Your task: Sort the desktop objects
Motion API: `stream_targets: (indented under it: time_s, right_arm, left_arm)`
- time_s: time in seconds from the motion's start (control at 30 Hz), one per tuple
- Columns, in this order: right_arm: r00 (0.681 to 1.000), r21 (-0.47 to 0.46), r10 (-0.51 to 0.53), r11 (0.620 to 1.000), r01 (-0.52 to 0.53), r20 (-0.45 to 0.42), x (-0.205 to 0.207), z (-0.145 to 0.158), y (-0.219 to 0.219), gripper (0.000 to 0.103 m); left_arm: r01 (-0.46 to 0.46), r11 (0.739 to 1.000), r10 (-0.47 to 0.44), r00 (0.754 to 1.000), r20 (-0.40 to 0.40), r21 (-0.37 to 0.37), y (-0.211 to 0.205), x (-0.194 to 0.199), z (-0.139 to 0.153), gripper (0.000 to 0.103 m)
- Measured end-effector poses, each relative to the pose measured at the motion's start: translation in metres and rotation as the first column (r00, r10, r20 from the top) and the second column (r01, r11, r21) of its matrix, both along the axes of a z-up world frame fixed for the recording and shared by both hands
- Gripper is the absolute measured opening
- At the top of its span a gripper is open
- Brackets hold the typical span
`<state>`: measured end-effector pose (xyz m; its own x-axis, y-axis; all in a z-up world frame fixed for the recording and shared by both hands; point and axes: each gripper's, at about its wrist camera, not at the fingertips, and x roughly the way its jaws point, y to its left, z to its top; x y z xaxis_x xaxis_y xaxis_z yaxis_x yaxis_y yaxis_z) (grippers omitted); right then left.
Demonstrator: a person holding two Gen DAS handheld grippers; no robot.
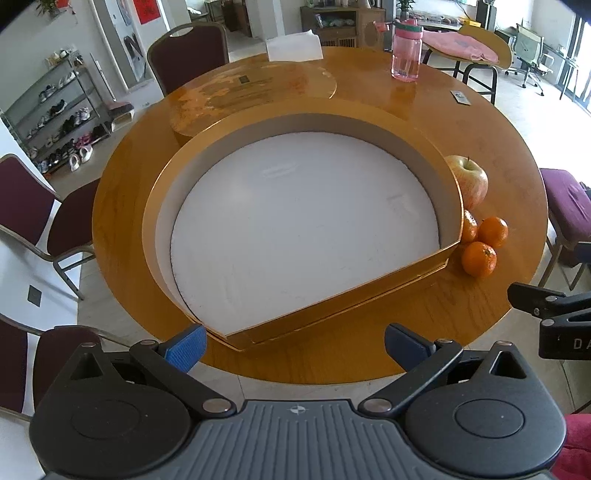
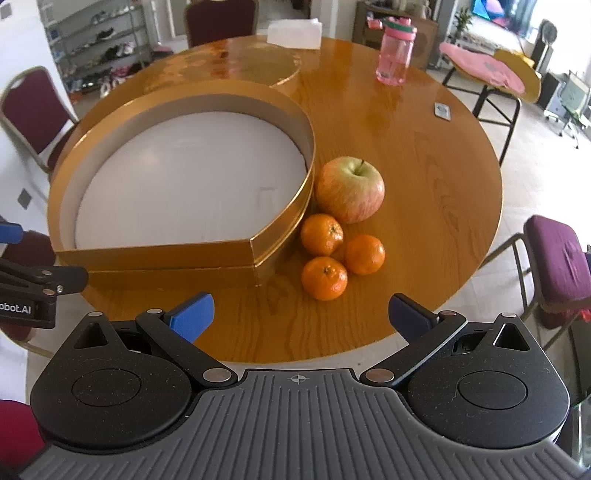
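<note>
Apple (image 2: 349,189) and three mandarins (image 2: 321,235) (image 2: 364,254) (image 2: 324,278) sitting bunched together on the wooden surface (image 2: 406,147), just beside the right-hand wall of the gold box (image 2: 162,254), the apple and the farthest mandarin appearing to touch it. Box lying open, showing a bare white liner (image 1: 295,221) with nothing in it; gold lid (image 1: 258,92) resting behind the box. Farther out, pink water bottle (image 2: 394,51), a white paper packet (image 2: 294,33) and a small flat card-like item (image 2: 442,110), all well apart from the fruit.

Right claw (image 2: 301,314) hovering over the near edge of the surface, spread wide, holding nothing, roughly lined up with the nearest mandarin. Left claw (image 1: 295,345) hanging before the box's straight front wall, equally wide, gripping nothing.

Judging the fruit as bound for the box: working from the outside of the cluster, taking the nearest mandarin so neighbours are not sent rolling; closing the pads across the widest part, gently, avoiding bruising; lifting clear above the box wall before crossing; setting down on the liner rather than dropping; steadying the box with the left claw if it shifts.
</note>
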<state>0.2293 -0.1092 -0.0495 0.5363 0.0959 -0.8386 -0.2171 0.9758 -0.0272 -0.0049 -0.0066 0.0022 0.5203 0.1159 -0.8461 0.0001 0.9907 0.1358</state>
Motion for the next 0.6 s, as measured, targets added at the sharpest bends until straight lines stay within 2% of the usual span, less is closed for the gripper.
stream_targets:
  time_s: [0.1, 0.3, 0.4, 0.6]
  right_arm:
    - [1.000, -0.004, 0.010, 1.000, -0.010, 0.009, 0.001, 0.003, -0.001, 0.103]
    - [0.999, -0.013, 0.029, 0.999, -0.029, 0.027, 0.003, 0.008, -0.004, 0.103]
    - [0.998, 0.018, 0.051, 0.998, -0.052, 0.044, -0.004, 0.008, -0.026, 0.103]
    - [0.996, 0.022, 0.068, 0.997, -0.069, 0.053, -0.007, 0.010, -0.034, 0.103]
  left_arm:
    - [-0.001, 1.000, 0.000, 1.000, 0.030, 0.030, -0.008, -0.006, 0.003, 0.102]
    - [-0.019, 1.000, 0.019, 1.000, 0.002, -0.003, -0.017, -0.006, 0.008, 0.102]
    - [-0.027, 1.000, 0.027, 1.000, 0.008, -0.003, -0.024, -0.011, 0.008, 0.102]
    - [-0.037, 0.999, 0.037, 0.999, 0.009, 0.002, -0.035, -0.012, 0.010, 0.102]
